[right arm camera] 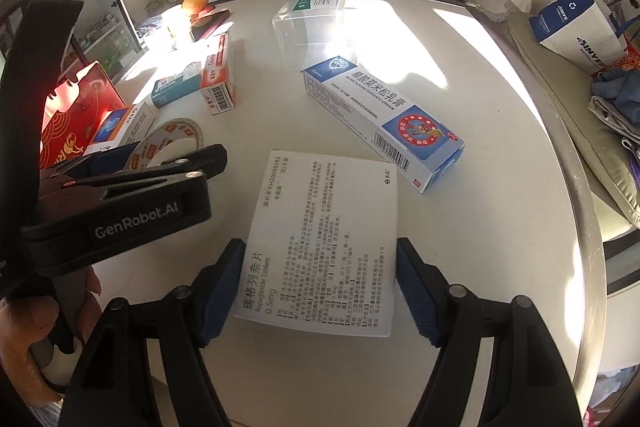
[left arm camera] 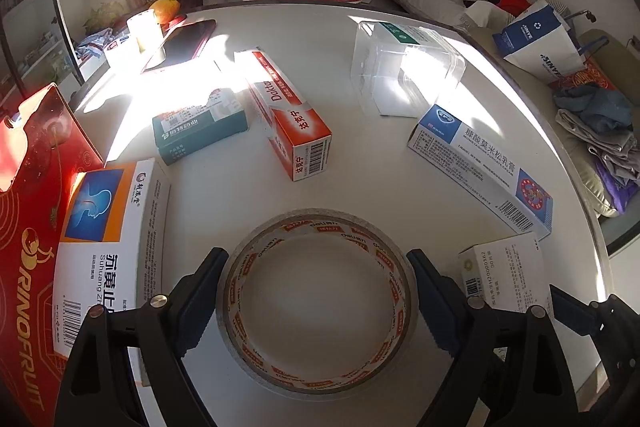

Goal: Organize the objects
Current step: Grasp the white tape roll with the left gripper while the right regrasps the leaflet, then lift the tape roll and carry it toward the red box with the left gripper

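- The left gripper (left arm camera: 318,301) straddles a roll of tape (left arm camera: 318,301) lying flat on the white table (left arm camera: 352,187); its blue pads (left arm camera: 204,301) sit right at the roll's outer wall on both sides, but I cannot tell whether they press on it yet.
- The right gripper (right arm camera: 320,291) likewise brackets the near end of a white tablet box (right arm camera: 324,239) lying flat, pads at its long edges, contact unclear.
- To grip well, I judge each pair of jaws should close squarely across the widest part, low on the side walls, so the roll does not squirt out and the thin box does not buckle or tip.
- Just left of the tape lies an orange-and-blue medicine box (left arm camera: 112,247), against a red gift box (left arm camera: 36,227); lifting straight up should avoid nudging it.
- Mid-table lie a teal box (left arm camera: 200,131), a red-and-white tube box (left arm camera: 288,115) and a long blue-and-white cream box (right arm camera: 384,123).
- Farther off stands a clear plastic container (left arm camera: 404,75), seemingly the place to gather things; a phone (left arm camera: 180,45) lies at the far left.
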A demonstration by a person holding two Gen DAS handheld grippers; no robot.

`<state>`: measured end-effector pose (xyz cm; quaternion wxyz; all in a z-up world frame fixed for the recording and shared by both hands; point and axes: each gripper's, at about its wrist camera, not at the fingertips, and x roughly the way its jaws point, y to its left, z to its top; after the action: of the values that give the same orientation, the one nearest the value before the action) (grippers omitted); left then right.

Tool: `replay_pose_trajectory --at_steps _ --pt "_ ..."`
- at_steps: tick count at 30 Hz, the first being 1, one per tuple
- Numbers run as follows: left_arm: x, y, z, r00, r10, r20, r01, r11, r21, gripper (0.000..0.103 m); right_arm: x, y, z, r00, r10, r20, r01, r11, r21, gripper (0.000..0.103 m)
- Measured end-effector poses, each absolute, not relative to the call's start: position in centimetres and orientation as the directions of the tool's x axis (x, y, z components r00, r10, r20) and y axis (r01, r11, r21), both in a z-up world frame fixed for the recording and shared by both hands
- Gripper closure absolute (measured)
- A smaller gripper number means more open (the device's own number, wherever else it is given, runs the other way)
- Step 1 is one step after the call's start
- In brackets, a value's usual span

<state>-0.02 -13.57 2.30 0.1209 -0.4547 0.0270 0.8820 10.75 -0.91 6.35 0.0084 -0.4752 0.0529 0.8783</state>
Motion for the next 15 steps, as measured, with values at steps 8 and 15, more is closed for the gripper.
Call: replay_pose_trajectory --at_steps 8,15 --pt "8.0 -15.7 6.4 -0.647 0.202 -0.735 -0.233 -0.971 -0.061 0.011 16.4 0.5 7.9 -0.592 -0.106 -0.799 -0.118 -0.969 0.216 0.029" --pt "14.5 -17.5 6.8 -0.688 0.162 -0.707 -0.209 -0.978 -0.021 0.011 19.6 -2.2 7.4 -0.611 -0.056 -0.789 -0.141 -0.974 0.179 0.029"
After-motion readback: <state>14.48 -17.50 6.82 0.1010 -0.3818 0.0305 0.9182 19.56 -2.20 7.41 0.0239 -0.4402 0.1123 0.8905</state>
